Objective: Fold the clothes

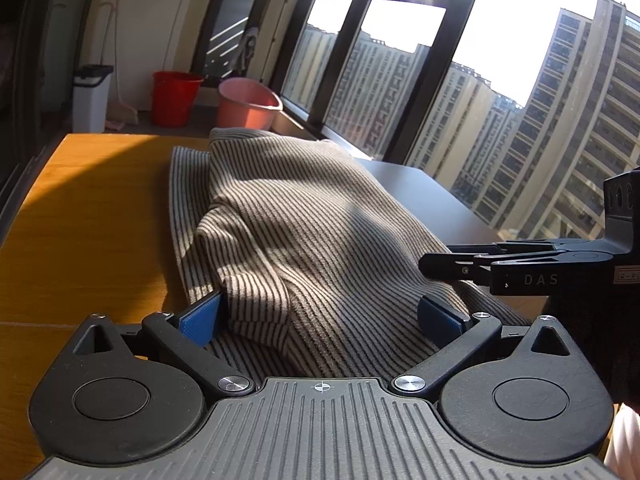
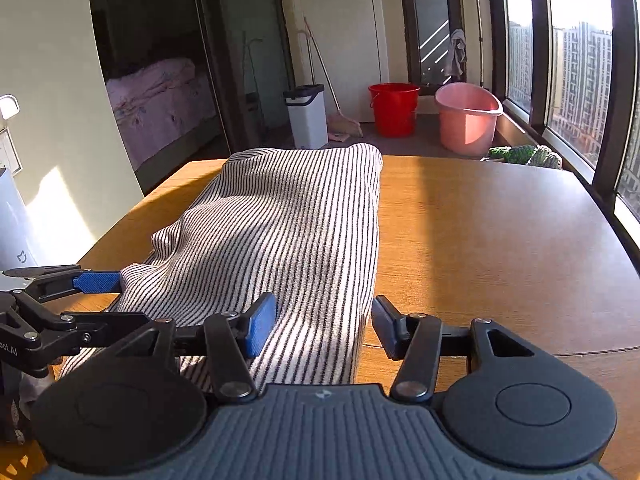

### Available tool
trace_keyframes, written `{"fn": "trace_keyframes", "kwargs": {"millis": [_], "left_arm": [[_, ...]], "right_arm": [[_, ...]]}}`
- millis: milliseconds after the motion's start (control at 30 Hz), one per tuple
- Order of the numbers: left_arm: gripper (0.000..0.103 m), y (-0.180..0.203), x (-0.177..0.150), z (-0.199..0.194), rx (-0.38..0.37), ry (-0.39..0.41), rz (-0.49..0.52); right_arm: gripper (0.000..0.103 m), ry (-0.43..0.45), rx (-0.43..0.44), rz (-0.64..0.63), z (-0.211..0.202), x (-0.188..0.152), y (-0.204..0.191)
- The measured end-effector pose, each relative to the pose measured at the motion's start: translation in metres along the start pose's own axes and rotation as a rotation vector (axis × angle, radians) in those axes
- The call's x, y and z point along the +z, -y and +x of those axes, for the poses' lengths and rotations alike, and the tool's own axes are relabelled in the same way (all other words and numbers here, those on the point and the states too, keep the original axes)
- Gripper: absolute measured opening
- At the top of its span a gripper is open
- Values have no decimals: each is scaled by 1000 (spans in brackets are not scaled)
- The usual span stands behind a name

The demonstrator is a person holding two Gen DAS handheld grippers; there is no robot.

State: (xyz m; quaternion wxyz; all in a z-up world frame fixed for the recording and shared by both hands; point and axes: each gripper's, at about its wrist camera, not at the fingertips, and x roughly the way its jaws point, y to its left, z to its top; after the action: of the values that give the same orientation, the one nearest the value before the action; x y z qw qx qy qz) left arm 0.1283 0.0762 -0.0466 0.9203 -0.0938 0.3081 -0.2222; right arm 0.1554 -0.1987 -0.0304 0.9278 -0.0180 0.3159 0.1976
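A beige and black striped garment (image 1: 300,220) lies folded into a long strip on the wooden table (image 1: 100,220), humped up at its near end. My left gripper (image 1: 320,316) is open wide, its blue pads (image 1: 200,320) on either side of that hump. In the right wrist view the garment (image 2: 280,220) runs away from me along the table (image 2: 480,240). My right gripper (image 2: 323,328) is open astride the strip's near right edge. The left gripper (image 2: 124,300) shows at the near left corner of the cloth. The right gripper (image 1: 448,264) juts in from the right, over the cloth.
Beyond the table's far end stand a red bucket (image 2: 394,110), a pink basin (image 2: 468,118), a white bin (image 2: 306,116) and a broom (image 2: 344,124). Tall windows (image 2: 580,60) run along the right, with cacti (image 2: 528,156) below. A white appliance (image 2: 12,220) stands left.
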Motion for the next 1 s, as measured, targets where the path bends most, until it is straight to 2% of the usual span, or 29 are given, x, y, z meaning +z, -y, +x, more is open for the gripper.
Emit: {"fn": "trace_keyframes", "kwargs": {"millis": [100,233,267,367,467,533,600,767,933,1000], "left_arm": [[103,0,0,0,-1,1,-2],[103,0,1,-2,-3,1,-4],[103,0,1,-2,-4,1,-5],[103,-1,1,-2,-7,3,-10],[103,-3,1,-2,-13,6,-17],[103,-3,1,-2,-15,7,-21],[103,-4,1,-2,-17,8,-23],[103,-9,1,-2,-29,13,-40],[103,-18,4,-6,-44,24,-93],[103,-25,8,-15,-20,23,-124]], "right_arm": [[52,45,-28,-61,-9,11,-8],[52,105,-27,-68,-7,33,-11],[52,105,-23,-69,-1,37,-13],[52,0,-22,-107,32,33,-18],[55,-11,-35,-119,45,22,-16],[55,-20,-31,-78,39,23,-11],[56,-7,-36,-88,27,21,-12],[56,4,19,-123,-3,-13,-25],[62,14,77,-158,-33,-48,-39],[63,4,76,-185,-43,-44,-43]]}}
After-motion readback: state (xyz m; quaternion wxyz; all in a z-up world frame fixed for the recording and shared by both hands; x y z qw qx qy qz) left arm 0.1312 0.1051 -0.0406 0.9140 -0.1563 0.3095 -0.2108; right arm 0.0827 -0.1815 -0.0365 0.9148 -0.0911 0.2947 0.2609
